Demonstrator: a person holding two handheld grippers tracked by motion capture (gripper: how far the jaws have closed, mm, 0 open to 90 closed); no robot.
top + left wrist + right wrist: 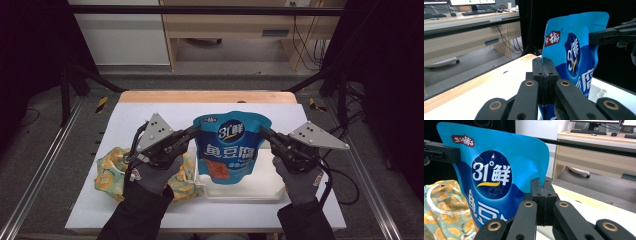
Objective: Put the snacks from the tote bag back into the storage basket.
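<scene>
A blue snack bag (231, 147) with white lettering hangs upright between both hands, above a white tray (260, 189). My left gripper (196, 130) is shut on the bag's upper left edge, and its closed jaws pinch the blue film (574, 50) in the left gripper view (544, 68). My right gripper (264, 132) is shut on the bag's upper right edge; in the right gripper view (544, 187) the jaws clamp the edge of the bag (499, 170). Each view also shows the other gripper's jaws on the far corner.
A cloth bag (114, 172) printed with oranges lies on the white table top (125, 112) at the left, under my left hand, also seen as patterned cloth (441, 210). Desks with monitors stand beyond the table. Metal rails run along both sides.
</scene>
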